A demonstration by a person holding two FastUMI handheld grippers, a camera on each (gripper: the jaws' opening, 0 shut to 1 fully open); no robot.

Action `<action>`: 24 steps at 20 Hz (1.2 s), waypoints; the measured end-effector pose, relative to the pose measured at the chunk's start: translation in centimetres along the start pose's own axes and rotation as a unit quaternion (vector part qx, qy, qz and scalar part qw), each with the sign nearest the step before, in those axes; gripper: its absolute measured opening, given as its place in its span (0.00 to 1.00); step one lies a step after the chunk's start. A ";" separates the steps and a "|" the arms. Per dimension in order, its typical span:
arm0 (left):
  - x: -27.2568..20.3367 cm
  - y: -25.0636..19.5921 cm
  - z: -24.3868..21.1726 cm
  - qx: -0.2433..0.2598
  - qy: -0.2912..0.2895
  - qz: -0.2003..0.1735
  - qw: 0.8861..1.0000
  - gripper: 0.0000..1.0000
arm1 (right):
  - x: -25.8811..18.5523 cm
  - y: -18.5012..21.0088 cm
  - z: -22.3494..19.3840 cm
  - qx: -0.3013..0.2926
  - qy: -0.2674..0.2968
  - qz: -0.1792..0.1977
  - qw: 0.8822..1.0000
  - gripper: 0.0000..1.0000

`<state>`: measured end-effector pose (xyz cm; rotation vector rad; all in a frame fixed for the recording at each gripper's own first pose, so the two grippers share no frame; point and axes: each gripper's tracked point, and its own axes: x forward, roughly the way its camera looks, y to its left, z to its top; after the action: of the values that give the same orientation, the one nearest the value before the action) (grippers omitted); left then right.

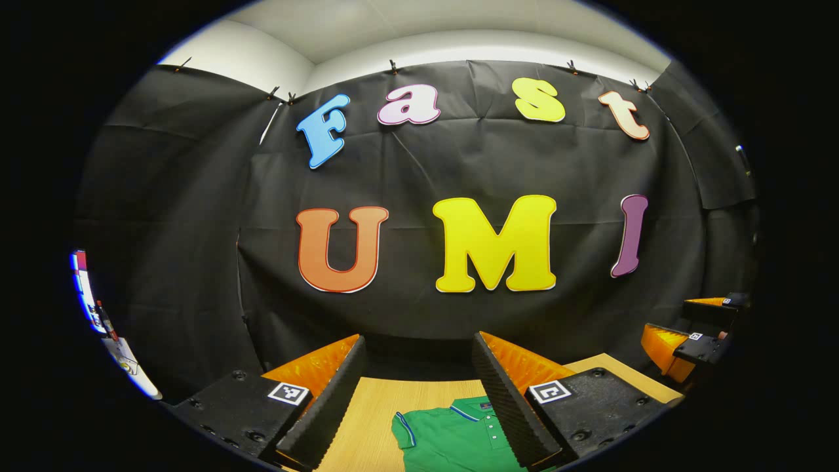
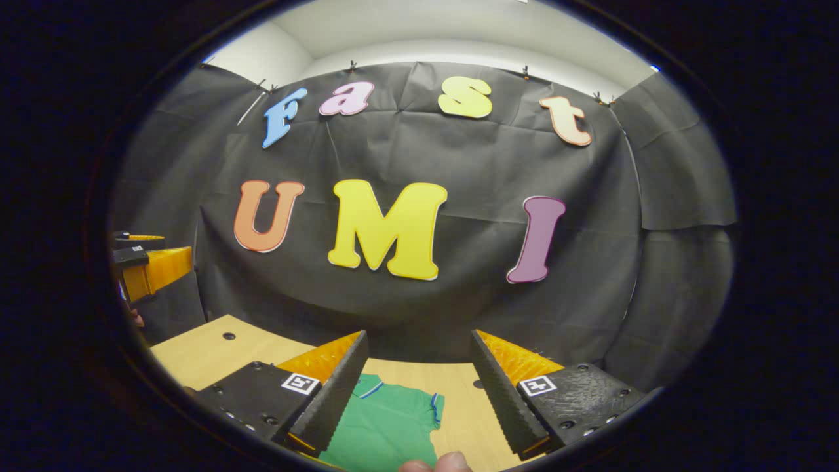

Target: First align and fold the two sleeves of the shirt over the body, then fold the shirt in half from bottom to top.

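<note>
A green polo shirt [image 1: 459, 438] with blue trim lies flat on the wooden table [image 1: 364, 419]; its collar and one short sleeve show. My left gripper [image 1: 418, 341] hovers above it, open, with nothing between its fingers. Farther right in the left gripper view, the right gripper [image 1: 682, 322] is held in the air. In the right gripper view the shirt [image 2: 387, 429] lies below the open right gripper [image 2: 418, 335], a sleeve spread to the right. The left gripper [image 2: 154, 252] hangs at the left edge, off the table.
The black cloth wall stands close behind the table's far edge. A small round hole [image 2: 228, 335] marks the tabletop [image 2: 203, 357] at the left. A person's fingertips [image 2: 436, 463] show at the bottom of the right gripper view.
</note>
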<state>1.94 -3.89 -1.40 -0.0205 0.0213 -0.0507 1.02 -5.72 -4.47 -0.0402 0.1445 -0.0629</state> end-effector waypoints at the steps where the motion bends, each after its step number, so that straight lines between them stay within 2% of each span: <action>1: -0.1 -0.1 -0.1 0.001 0.001 0.000 1.000 1.00 | 0.1 -0.1 -0.3 0.004 0.006 0.000 1.000 0.96; 7: -0.2 -0.4 -0.7 0.007 0.010 0.001 1.000 1.00 | 1.1 -0.7 -3.6 0.011 0.049 0.004 0.999 0.96; 12: 0.0 -0.5 -1.3 0.009 0.018 0.007 1.000 1.00 | 2.8 -1.3 -8.1 0.005 0.097 0.010 0.995 0.95; 19: 0.0 -0.7 -1.4 0.014 0.020 0.009 1.000 1.00 | 7.0 -2.7 -14.8 0.007 0.166 0.025 0.986 0.95; 24: 0.3 -0.6 -1.5 0.019 0.022 0.021 0.999 1.00 | 11.0 -3.7 -20.4 0.020 0.229 0.033 0.973 0.95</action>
<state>2.19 -4.50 -2.91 0.0187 0.0654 -0.0103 8.67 -10.86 -26.02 0.0197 0.6069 -0.0081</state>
